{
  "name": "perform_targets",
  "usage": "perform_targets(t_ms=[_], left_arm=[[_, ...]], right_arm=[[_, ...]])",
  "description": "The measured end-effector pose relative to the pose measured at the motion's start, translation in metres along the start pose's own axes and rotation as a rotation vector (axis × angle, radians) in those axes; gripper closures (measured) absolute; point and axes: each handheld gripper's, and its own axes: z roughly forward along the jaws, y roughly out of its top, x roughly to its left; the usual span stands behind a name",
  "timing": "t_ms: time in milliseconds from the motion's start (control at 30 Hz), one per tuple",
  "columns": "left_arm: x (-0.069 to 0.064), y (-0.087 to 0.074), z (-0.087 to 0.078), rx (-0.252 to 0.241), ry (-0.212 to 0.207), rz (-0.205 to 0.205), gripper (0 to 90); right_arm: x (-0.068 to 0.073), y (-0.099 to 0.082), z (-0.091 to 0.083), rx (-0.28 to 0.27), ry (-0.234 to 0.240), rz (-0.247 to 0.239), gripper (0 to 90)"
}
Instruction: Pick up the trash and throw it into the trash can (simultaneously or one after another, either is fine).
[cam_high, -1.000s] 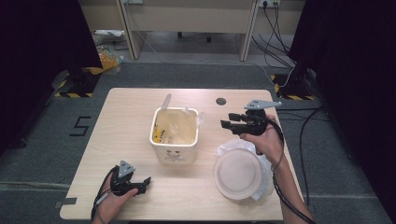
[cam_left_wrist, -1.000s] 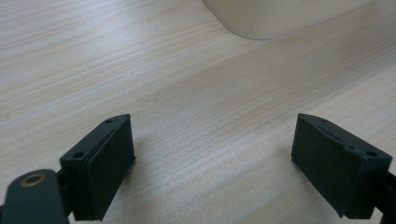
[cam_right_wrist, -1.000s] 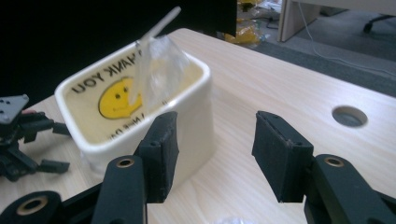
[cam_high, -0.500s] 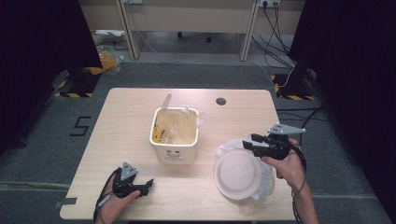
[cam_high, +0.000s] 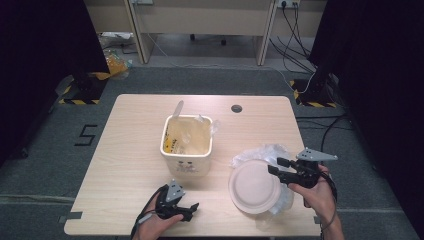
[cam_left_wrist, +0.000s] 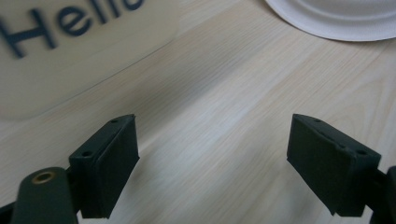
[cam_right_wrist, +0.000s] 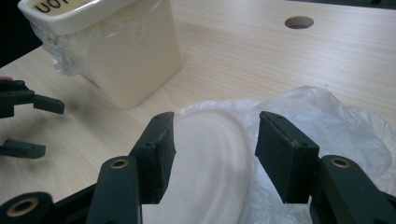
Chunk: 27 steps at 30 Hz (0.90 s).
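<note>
A cream bin (cam_high: 186, 145) lined with clear plastic stands mid-table, with yellowish scraps and a white utensil inside. To its right a white paper plate (cam_high: 255, 186) lies on a crumpled clear plastic bag (cam_high: 270, 152). My right gripper (cam_high: 277, 167) hovers open at the plate's right edge; in the right gripper view its jaws straddle the plate (cam_right_wrist: 205, 154) with nothing between them. My left gripper (cam_high: 187, 210) rests open on the table in front of the bin. Its own view shows bare wood between the gripper (cam_left_wrist: 212, 140) jaws, with the bin's wall (cam_left_wrist: 70, 46) ahead.
A round cable hole (cam_high: 236, 108) sits in the tabletop behind the bin. Cables run over the floor at the right. The table's front edge lies just under both hands. Bare wood stretches left of the bin.
My right gripper has come from beside the bin's right side back toward the near edge, down to the plate. The left gripper has hardly moved.
</note>
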Motion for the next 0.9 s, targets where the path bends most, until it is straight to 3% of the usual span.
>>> perform_targets(t_ms=[433,567,900], left_arm=[[-0.040,0.033,0.043,0.011,-0.076,0.063,16.0],[-0.053,0.042,0.057,0.014,-0.074,0.096,16.1],[-0.057,0.053,0.073,0.021,-0.059,0.082,14.6]], right_arm=[[-0.006,-0.004,0.005,0.015,0.013,0.031,46.0],[-0.005,-0.005,0.008,0.021,0.021,0.028,45.8],[-0.010,-0.007,0.018,0.040,0.014,0.041,44.8]])
